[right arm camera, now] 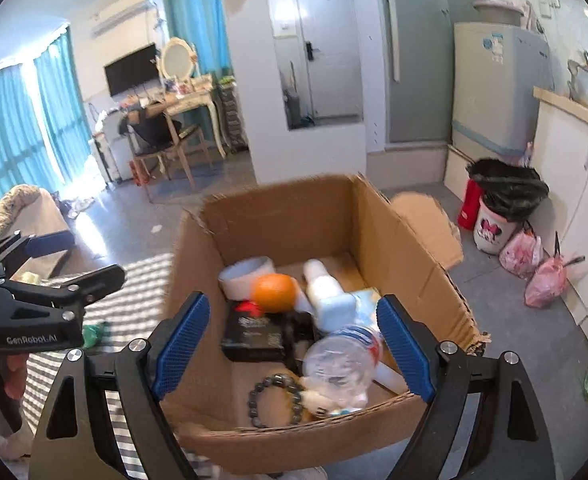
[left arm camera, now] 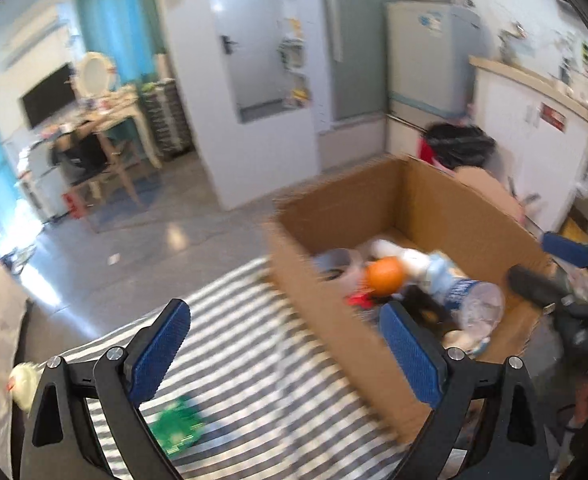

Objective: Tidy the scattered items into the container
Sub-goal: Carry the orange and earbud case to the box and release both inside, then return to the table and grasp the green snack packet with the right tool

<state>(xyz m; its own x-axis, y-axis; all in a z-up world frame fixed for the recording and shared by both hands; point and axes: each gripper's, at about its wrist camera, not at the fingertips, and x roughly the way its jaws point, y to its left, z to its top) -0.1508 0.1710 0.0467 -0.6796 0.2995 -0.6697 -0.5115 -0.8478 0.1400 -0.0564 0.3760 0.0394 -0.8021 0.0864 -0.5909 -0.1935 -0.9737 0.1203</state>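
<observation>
Over the open top of the cardboard box (right arm camera: 278, 220) hangs the right gripper (right arm camera: 294, 344), its blue-padded jaws spread apart with nothing between them. The box holds the collected items: an orange (right arm camera: 275, 293), a white roll of tape (right arm camera: 246, 276), a white bottle (right arm camera: 326, 284), a clear plastic bottle (right arm camera: 342, 360), a black packet (right arm camera: 254, 336) and a dark bead bracelet (right arm camera: 272, 400) near the box's near wall. They lie jumbled against one another on the box floor, which suggests they were dropped in rather than arranged.

The left gripper (left arm camera: 286, 348) is also spread wide and empty. It points past the box's left wall toward the striped cloth (left arm camera: 254, 360) that carries the box. Motion blur in the left wrist view suggests this hand is travelling. A plausible reading is that it is heading for the items not yet collected: a green packet (left arm camera: 178, 424) lies on the cloth beside the box's left wall, and a pale rounded object (left arm camera: 24, 380) sits near the cloth's left edge; what it is cannot be told.

Task status, as a judgement: most items are in the container; at least the green packet remains outside.

Surface: a grey-and-white striped cloth, apparently soft, so the box may shift if pushed. Room: a grey tiled floor (right arm camera: 414, 200), teal curtains (right arm camera: 46, 120) at a bright window, a dressing table with an oval mirror (right arm camera: 178, 60), a white door (right arm camera: 326, 52), a small refrigerator (right arm camera: 498, 88), and a bin lined with a black bag (right arm camera: 502, 200) with pink bags beside it.
</observation>
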